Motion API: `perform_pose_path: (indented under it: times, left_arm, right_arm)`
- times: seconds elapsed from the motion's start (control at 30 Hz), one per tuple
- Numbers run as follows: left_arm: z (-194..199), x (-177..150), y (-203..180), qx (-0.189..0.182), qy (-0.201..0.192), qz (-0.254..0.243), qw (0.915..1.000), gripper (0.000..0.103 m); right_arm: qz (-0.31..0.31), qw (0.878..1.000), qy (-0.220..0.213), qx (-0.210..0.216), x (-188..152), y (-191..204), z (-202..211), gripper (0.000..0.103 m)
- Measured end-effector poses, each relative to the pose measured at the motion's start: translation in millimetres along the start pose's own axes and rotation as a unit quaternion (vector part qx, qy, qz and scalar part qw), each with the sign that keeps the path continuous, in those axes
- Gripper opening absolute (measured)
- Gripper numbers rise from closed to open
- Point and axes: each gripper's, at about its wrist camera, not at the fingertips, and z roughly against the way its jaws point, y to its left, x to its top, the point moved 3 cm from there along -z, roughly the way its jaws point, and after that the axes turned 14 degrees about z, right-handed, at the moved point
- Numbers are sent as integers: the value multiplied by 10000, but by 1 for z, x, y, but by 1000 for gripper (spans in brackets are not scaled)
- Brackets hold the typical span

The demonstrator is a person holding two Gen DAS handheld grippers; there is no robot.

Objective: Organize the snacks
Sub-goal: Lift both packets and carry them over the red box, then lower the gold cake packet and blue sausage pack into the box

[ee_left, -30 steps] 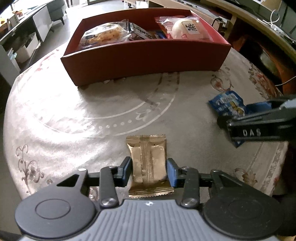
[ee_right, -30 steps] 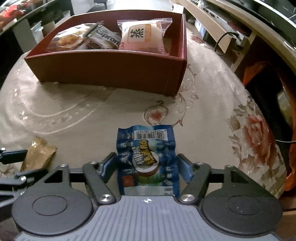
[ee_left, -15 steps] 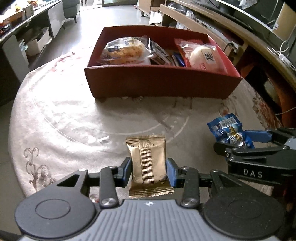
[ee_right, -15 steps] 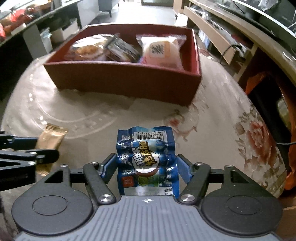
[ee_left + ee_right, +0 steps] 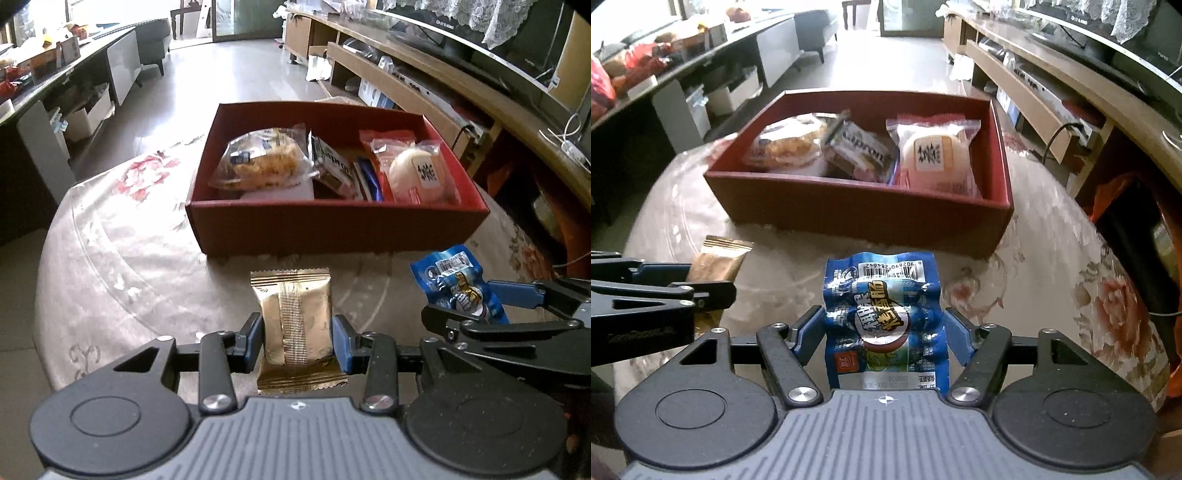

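Two snack packets are in hand, one per gripper, both clear of the bench (image 5: 110, 266) and short of the red box (image 5: 332, 229). The left gripper (image 5: 297, 341) has its fingers (image 5: 251, 338) drawn in narrow, pressed against both sides of a gold packet (image 5: 295, 325). The right gripper (image 5: 884, 338) has its fingers (image 5: 809, 332) set at a middling width, clamped on a blue sausage packet (image 5: 884, 317). Each packet stands up from the fingers with its top edge free.

The box sits ahead on the bench and already holds a bread roll in clear wrap (image 5: 258, 162), a dark wrapped bar (image 5: 330, 166) and a white bun (image 5: 417, 173).

Likely faults from this position:

1. Slippage. Both wrappers are smooth film held only at the sides; a quick tilt or jolt could let a packet slide out before it reaches the box.
2. Wall strike. A low approach could catch a packet on the near wall of the box and push the box along the cloth.
3. Collision. The two grippers travel close together, so converging on the same spot could knock them into each other.
4. Crowding. Free floor in the box looks limited; a careless drop could land a packet on the bun or leave it leaning on the rim.
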Motion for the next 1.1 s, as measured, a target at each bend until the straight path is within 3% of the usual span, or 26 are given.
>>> perform_pose_path:
  times: [0.57,1.1]
  left_arm:
    - [-2,40,-14,-6,-382,-96,9992,43]
    - [-17,88,-29,-26,-630,8,9980,43]
  right_arm:
    - [-260,9982,-542,-55,42,-15,8,75]
    - [-484,9955,-796,-197,79,-41,1,75]
